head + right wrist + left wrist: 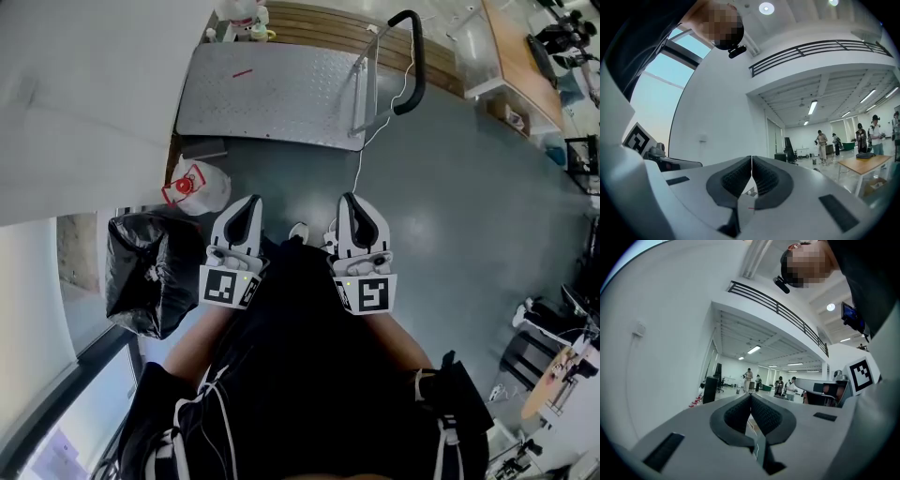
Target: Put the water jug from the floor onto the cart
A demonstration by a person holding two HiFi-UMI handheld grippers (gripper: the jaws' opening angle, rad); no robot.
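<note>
Water jug [197, 187] untouched on floor [450, 206], just beside left gripper [247, 206]; cart [272, 89] farther ahead; left gripper and right gripper [351, 202] pressed together, empty.

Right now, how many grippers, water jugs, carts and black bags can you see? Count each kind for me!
grippers: 2 (left gripper, right gripper)
water jug: 1
cart: 1
black bag: 1
total: 5
</note>
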